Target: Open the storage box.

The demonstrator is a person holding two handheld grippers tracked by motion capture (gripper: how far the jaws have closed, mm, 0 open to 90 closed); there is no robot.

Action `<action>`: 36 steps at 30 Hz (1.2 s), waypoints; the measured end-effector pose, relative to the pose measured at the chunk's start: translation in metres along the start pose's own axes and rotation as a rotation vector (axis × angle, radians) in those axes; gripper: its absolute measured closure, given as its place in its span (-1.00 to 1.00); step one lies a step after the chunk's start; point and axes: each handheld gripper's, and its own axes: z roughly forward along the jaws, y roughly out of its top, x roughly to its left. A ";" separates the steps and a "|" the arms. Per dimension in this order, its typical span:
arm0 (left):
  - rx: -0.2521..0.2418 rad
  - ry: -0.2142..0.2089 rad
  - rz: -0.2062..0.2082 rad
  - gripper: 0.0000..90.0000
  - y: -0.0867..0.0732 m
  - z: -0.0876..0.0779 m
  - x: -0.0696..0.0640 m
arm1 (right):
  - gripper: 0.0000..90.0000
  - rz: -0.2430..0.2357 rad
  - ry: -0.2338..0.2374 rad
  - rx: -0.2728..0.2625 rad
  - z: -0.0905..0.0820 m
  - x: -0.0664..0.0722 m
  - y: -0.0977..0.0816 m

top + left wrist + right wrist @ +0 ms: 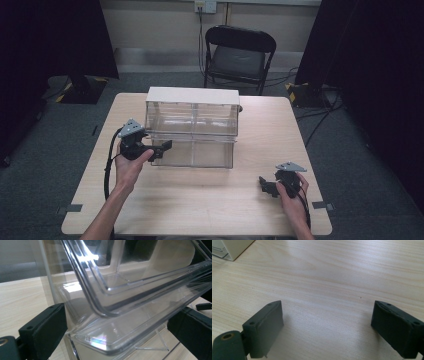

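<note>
Pale wood bench (200,200) carries everything. Left tongs (165,148) stand spread at the lower left drawer (192,152) of a clear drawer cabinet (192,125), pads off its rim; the drawer, pulled slightly out toward the person, looks empty. Right tongs (265,186), also spread, rest apart near the bench's right edge.
</note>
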 end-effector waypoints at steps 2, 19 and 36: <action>0.002 -0.001 -0.002 -0.94 0.000 0.000 0.000 | -0.78 0.000 0.000 0.000 0.000 0.000 0.000; 0.008 -0.003 -0.004 -0.95 0.000 0.001 0.002 | -0.78 0.000 0.000 0.000 0.000 0.000 0.000; 0.006 -0.011 -0.013 -0.95 -0.001 0.002 0.003 | -0.78 0.000 0.000 0.000 0.000 0.000 0.000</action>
